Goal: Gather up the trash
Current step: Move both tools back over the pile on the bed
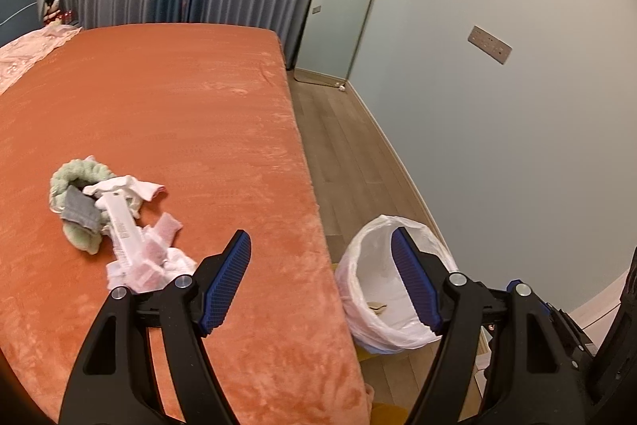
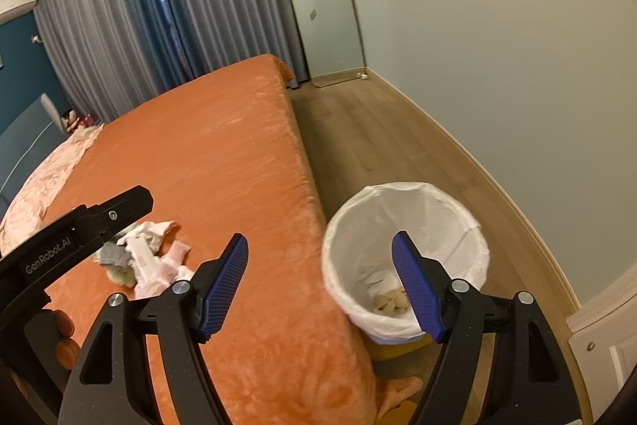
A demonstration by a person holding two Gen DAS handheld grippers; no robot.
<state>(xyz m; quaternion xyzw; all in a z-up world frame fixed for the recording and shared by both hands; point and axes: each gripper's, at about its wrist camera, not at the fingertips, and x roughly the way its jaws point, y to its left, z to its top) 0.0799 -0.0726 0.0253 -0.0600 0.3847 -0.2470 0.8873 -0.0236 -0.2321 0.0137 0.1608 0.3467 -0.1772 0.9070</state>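
A heap of trash and cloth (image 1: pixel 119 222) lies on the orange bed (image 1: pixel 179 106): a green fuzzy band, a grey piece, a white tube and pink-white wrappers. The same heap (image 2: pixel 147 257) shows in the right wrist view, partly behind the left tool. A bin with a white liner (image 2: pixel 406 257) stands on the floor by the bed's edge, crumpled trash at its bottom (image 2: pixel 390 299); the bin (image 1: pixel 382 285) also appears in the left wrist view. My left gripper (image 1: pixel 320 279) is open and empty over the bed's edge. My right gripper (image 2: pixel 320 281) is open, nothing between its pads.
A tall mirror (image 2: pixel 322 6) leans in the far corner by grey-blue curtains (image 2: pixel 159 6). Wooden floor (image 2: pixel 378 130) runs between bed and pale wall. A pink cloth (image 1: pixel 28 50) covers the bed's far left. A white door (image 2: pixel 609 353) edge shows at right.
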